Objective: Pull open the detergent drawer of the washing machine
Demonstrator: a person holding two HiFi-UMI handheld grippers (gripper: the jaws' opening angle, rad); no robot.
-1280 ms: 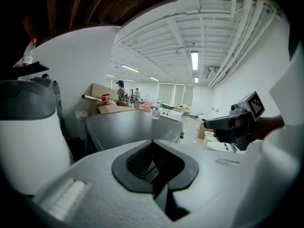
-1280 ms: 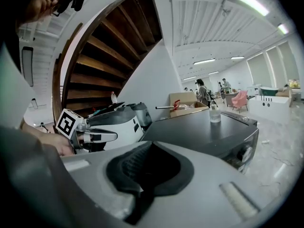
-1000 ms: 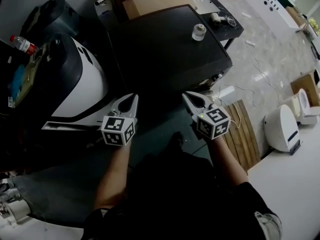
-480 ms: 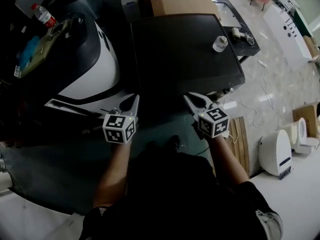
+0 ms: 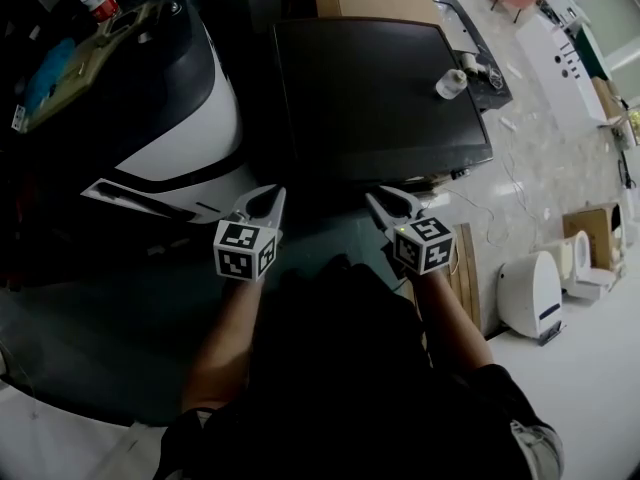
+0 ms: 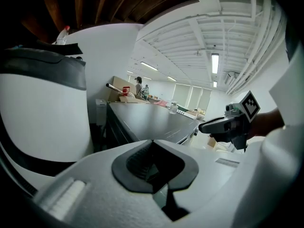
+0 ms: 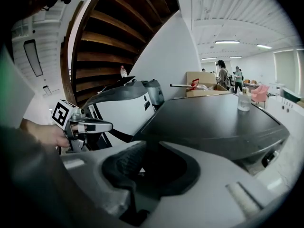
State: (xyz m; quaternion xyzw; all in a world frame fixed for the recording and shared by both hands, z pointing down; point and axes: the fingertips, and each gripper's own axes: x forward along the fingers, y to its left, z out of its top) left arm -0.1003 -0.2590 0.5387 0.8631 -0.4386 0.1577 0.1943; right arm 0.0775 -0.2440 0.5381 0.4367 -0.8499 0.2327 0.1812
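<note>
Biggest thing ahead is the black desk (image 5: 380, 98), its dark top filling the middle of the head view. To its left sits a rounded white-and-black machine (image 5: 190, 138), and I can't tell whether that is the washing machine. No detergent drawer shows in any view, so its place is unknown from here. A cardboard box (image 5: 370, 3) sits at the desk's far edge.

Both claws hang side by side just short of the desk's near edge. The left claw (image 5: 268, 200) has its jaws pressed together with nothing between them. The right claw (image 5: 385, 203) is opening its jaws, and nothing is between those either.

On the desk stands a small clear bottle (image 5: 451, 83).

My read on the drawer: light, stiff plastic on runners, likely a bit sticky at first. Hook the front lip or recess and pull straight out, no twisting.

Writing? Only the square markers on the cubes, no brand legible.
</note>
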